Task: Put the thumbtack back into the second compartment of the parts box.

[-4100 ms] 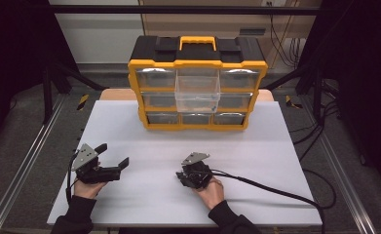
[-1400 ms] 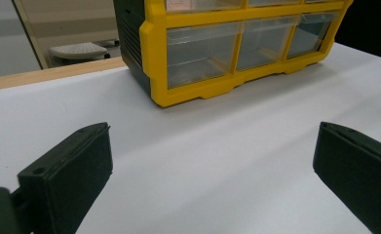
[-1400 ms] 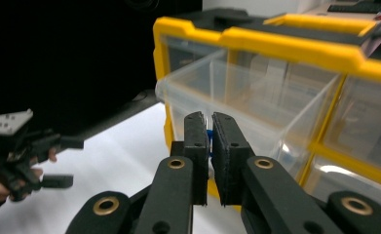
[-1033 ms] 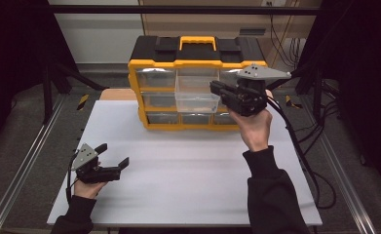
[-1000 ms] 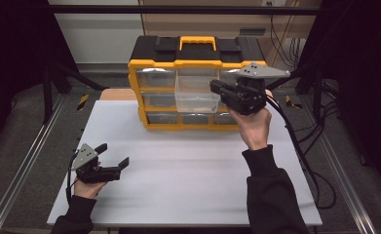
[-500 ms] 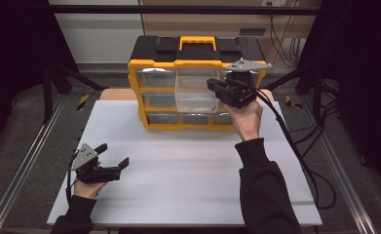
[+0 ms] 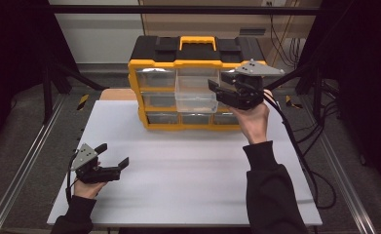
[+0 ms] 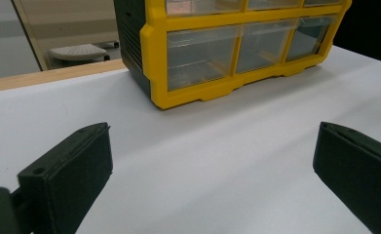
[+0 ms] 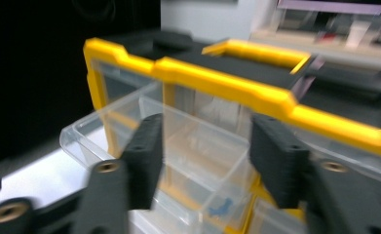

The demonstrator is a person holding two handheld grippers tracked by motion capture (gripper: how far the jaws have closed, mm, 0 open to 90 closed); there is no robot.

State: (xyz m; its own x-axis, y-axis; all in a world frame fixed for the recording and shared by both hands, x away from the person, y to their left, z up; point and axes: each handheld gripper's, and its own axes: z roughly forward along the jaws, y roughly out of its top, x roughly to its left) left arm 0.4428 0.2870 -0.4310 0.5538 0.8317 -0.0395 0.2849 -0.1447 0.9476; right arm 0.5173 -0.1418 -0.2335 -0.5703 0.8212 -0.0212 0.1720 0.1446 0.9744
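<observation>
Having lifted your right hand-held gripper (image 7: 216,90) off the counter (image 7: 188,165), you are bringing it, jaws parted and empty, to the pulled-out clear drawer (image 7: 194,100) of the organizer (image 7: 198,63) ahead, while your left hand-held gripper (image 7: 112,155) is resting wide open.

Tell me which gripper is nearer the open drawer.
Right. The right gripper is at the open drawer, by its right edge; the left gripper sits low on the table, far off.

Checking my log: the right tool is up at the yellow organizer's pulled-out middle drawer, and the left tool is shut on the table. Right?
Not quite: the left tool is open, its jaws wide apart in the left gripper view. The right tool is indeed at the organizer's pulled-out drawer.
</observation>
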